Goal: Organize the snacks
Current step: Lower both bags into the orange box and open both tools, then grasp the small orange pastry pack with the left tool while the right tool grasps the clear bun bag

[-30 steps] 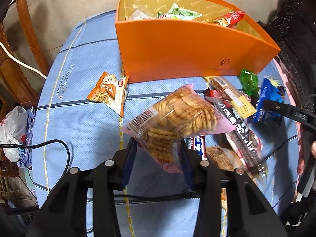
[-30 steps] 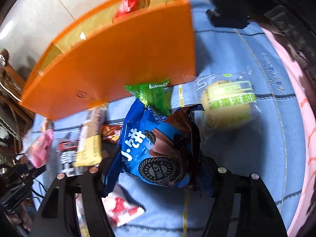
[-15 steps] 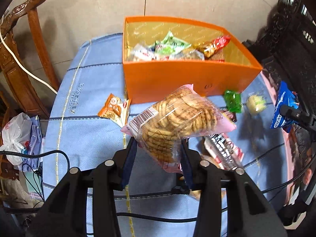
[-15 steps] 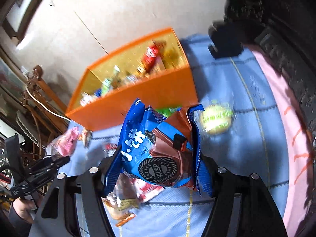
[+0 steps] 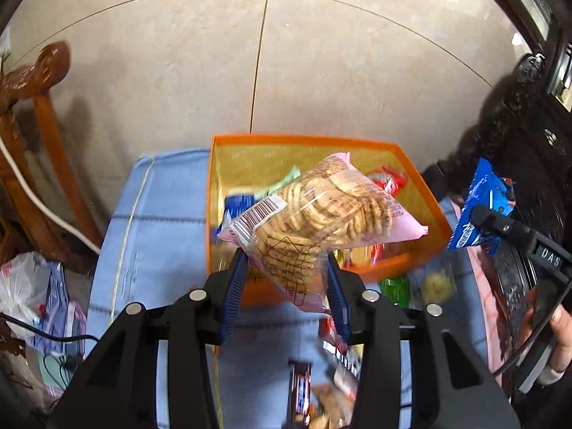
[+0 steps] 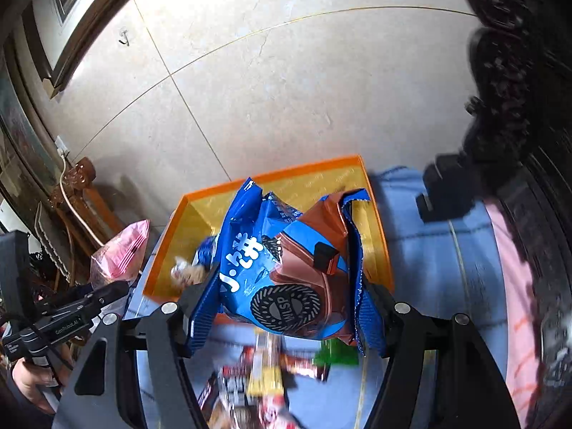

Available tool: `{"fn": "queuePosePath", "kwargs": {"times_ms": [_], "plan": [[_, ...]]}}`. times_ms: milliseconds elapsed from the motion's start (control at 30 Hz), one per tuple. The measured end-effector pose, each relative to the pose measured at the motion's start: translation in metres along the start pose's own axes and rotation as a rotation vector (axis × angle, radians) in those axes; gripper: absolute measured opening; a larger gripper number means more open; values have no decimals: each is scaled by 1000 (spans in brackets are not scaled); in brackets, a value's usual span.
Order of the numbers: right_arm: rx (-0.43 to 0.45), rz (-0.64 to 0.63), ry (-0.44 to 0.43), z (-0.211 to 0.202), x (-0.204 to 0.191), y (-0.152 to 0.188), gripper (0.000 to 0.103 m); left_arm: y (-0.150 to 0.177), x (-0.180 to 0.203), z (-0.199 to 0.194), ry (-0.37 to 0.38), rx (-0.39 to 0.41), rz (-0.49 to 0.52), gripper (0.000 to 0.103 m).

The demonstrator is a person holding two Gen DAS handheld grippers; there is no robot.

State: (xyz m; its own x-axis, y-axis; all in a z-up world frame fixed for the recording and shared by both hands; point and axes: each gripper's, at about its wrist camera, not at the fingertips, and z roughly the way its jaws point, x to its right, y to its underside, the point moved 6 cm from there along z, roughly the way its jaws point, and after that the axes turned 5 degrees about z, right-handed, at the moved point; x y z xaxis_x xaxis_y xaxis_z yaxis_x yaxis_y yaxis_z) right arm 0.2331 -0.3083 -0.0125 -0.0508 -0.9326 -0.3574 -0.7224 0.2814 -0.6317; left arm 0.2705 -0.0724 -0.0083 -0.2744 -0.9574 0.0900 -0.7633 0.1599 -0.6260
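Observation:
My left gripper (image 5: 286, 286) is shut on a clear and pink bag of round biscuits (image 5: 321, 214), held high in front of the orange box (image 5: 422, 193). In the right wrist view that same biscuit bag (image 6: 123, 250) shows at the left, above the left gripper's (image 6: 107, 291) black body. My right gripper (image 6: 286, 307) is shut on a blue and brown cookie packet (image 6: 286, 268), also raised over the orange box (image 6: 379, 236). The left wrist view catches that blue packet (image 5: 479, 207) at the right edge. Inside the box lie several wrapped snacks, mostly hidden by the two bags.
The box stands on a blue tablecloth (image 5: 161, 214). Loose snack bars (image 6: 264, 368) and a green packet (image 6: 336, 354) lie blurred on the cloth below me. A wooden chair (image 5: 35, 136) and a white plastic bag (image 5: 21, 286) are at the left, dark carved furniture (image 6: 518, 143) at the right.
Both grippers have risen well above the table with their bags still held. The orange box now appears smaller and lower, with its inside visible.

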Motion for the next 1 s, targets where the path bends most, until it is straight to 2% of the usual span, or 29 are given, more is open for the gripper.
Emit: {"fn": "queuePosePath", "kwargs": {"times_ms": [100,133,200,233,267,367,433,533,700,833,1000], "plan": [[-18,4,-1,23,1,-14,69,-18,2,20,-12,-14,-3,42],[-28,-2,7,30,1,-17,69,-23,3,27,-11,-16,-4,46],[-59,1,41,47,4,-21,71,-31,3,37,-15,-21,-22,68],[-66,4,70,51,7,-22,71,-34,3,40,-26,-24,-30,92],[-65,3,83,52,9,-22,74,-37,1,40,-48,-12,-40,95],[-20,-17,96,44,11,-17,83,-38,-1,37,-35,3,-31,95],[-6,-13,97,37,14,-12,85,-33,-7,34,-56,0,-22,95],[-8,12,92,26,24,0,85,-19,-19,27,-78,-12,-27,95],[-7,64,115,6,47,32,94,17,-45,17,-122,-49,-54,95],[-75,116,137,1,68,67,95,50,-61,15,-172,-96,-46,95],[-129,141,166,-6,83,103,95,80,-69,19,-197,-134,-44,95]]}}
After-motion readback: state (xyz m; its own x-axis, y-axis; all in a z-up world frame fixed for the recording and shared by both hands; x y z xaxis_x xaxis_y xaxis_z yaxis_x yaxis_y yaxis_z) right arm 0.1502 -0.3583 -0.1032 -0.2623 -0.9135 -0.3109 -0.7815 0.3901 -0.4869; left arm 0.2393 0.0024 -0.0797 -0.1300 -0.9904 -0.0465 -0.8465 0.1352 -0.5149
